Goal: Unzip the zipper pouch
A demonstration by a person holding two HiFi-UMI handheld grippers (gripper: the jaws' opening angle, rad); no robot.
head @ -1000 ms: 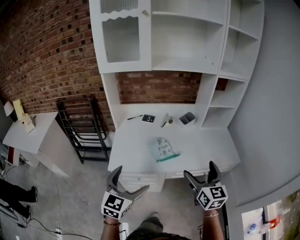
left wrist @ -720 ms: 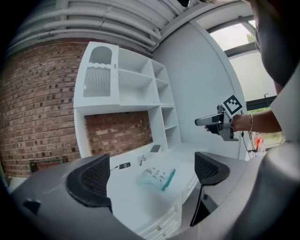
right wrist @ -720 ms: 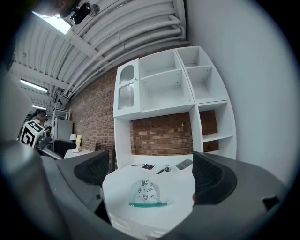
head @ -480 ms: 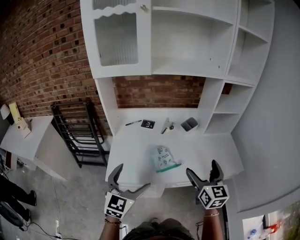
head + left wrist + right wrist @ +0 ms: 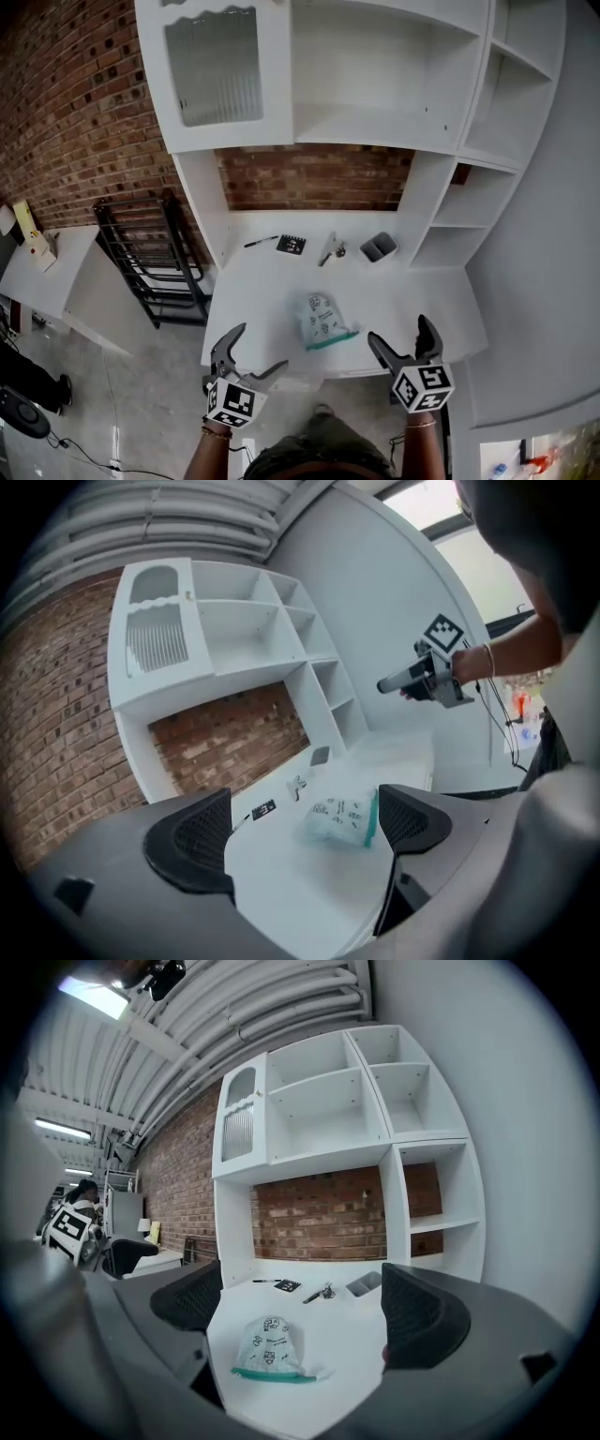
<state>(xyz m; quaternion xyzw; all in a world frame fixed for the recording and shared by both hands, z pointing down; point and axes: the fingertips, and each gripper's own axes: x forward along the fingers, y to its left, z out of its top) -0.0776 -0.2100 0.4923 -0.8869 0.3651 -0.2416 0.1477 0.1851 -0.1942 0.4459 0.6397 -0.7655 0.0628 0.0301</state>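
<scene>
The zipper pouch (image 5: pixel 323 322), clear with dark print and a green zipper edge, lies flat near the front of the white desk (image 5: pixel 258 295). It shows in the left gripper view (image 5: pixel 342 819) and the right gripper view (image 5: pixel 270 1344) too, untouched. My left gripper (image 5: pixel 248 356) hovers at the desk's front left edge; its jaws have just been closing a little, stand open, and hold nothing. To the pouch's right, over the front edge, my right gripper (image 5: pixel 405 342) is open and empty. The pouch lies ahead of both.
At the back of the desk lie a pen (image 5: pixel 261 241), a black marker card (image 5: pixel 291 245), keys (image 5: pixel 330 251) and a small grey tray (image 5: pixel 378 247). White shelving rises above. A black rack (image 5: pixel 155 262) and a white side table (image 5: pixel 56 281) stand to the left.
Both grippers have moved forward to the desk's front edge, and the left one has rolled somewhat. The pouch lies where it was.
</scene>
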